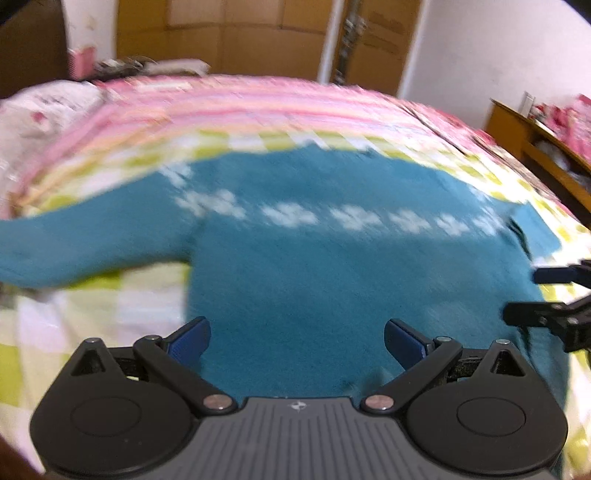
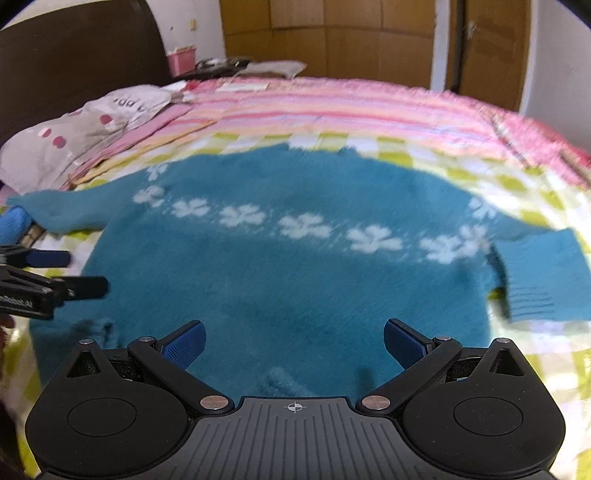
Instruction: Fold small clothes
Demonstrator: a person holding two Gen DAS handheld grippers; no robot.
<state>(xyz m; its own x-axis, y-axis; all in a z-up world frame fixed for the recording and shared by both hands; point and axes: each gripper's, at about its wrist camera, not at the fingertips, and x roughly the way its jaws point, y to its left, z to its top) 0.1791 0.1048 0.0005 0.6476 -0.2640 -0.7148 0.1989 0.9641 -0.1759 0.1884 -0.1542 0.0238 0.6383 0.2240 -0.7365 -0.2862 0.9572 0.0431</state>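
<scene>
A small teal sweater (image 1: 314,266) with a row of white flowers lies flat on the bed, sleeves spread to both sides; it also shows in the right wrist view (image 2: 295,277). My left gripper (image 1: 297,341) is open and empty above the sweater's near hem. My right gripper (image 2: 293,341) is open and empty above the same hem. The right gripper shows at the right edge of the left wrist view (image 1: 524,295), open. The left gripper shows at the left edge of the right wrist view (image 2: 86,273), open. The right sleeve cuff (image 2: 535,280) lies folded near the body.
The bed carries a checked green, white and pink striped blanket (image 2: 332,110). A grey pillow (image 2: 85,133) lies at the far left by a dark headboard (image 2: 74,55). Wooden wardrobes (image 2: 332,33) stand behind. A wooden shelf (image 1: 539,147) stands right of the bed.
</scene>
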